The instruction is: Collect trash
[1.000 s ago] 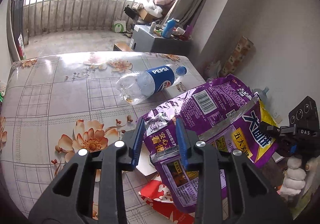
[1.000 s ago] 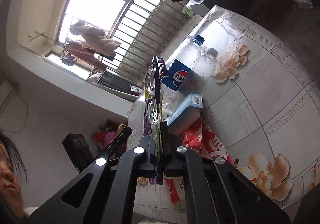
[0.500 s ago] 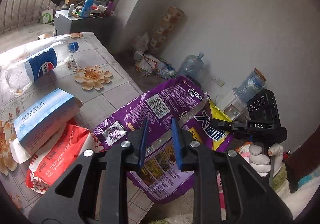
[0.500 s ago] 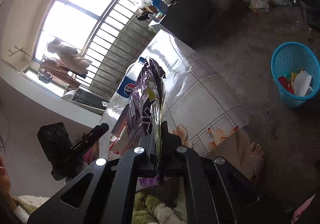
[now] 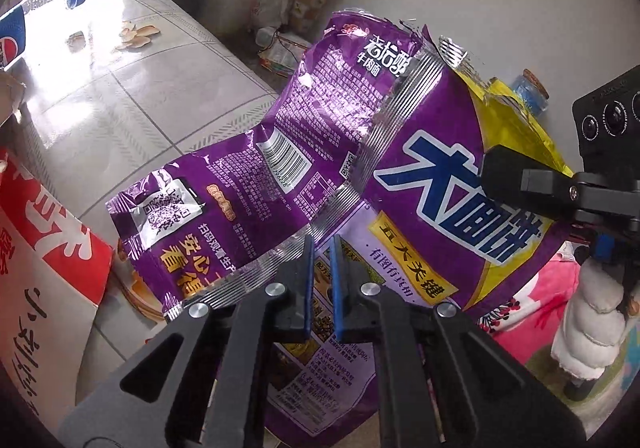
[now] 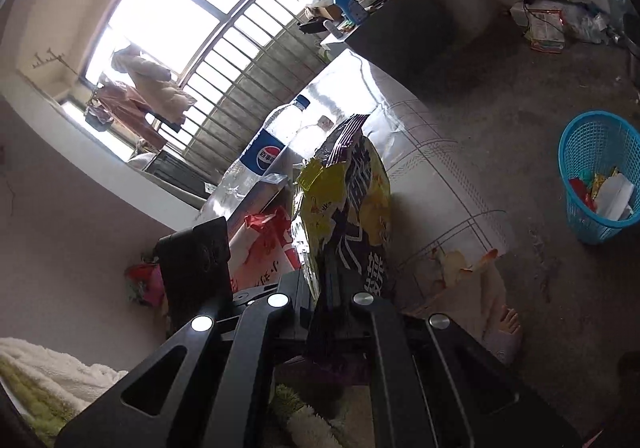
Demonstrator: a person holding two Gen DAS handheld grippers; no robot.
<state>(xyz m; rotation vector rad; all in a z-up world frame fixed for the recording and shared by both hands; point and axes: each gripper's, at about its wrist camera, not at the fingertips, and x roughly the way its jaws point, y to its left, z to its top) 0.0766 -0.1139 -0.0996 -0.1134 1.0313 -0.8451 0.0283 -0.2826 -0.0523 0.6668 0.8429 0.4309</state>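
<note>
A: Two tools, one wrapper. The right tool (image 6: pixel 320 288) is clamped hard on the purple noodle wrapper (image 5: pixel 360 152), holding it up off the worktop (image 5: pixel 152 88), past its near edge.

B: And the left tool (image 5: pixel 320 244)?

A: Its jaws have just been closing, with only a narrow gap left between the blue pads (image 5: pixel 308 280). The wrapper's silver seam runs right at the tips, but I can't tell whether the pads actually pinch it or merely sit in front of it.

B: How much of the job is done?

A: Some. The blue basket (image 6: pixel 600 140) on the floor, well apart from the worktop's corner, already holds several pieces of rubbish. The wrapper, I'd say, is next, since it is lifted but not yet over the basket.

B: What remains on the worktop?

A: The Pepsi bottle (image 6: pixel 264 152) lies toward the far edge. The red-and-white packet (image 5: pixel 44 268) sits by the near edge, with a box beside it that is mostly hidden. So at least three more trips, by my guess.
</note>
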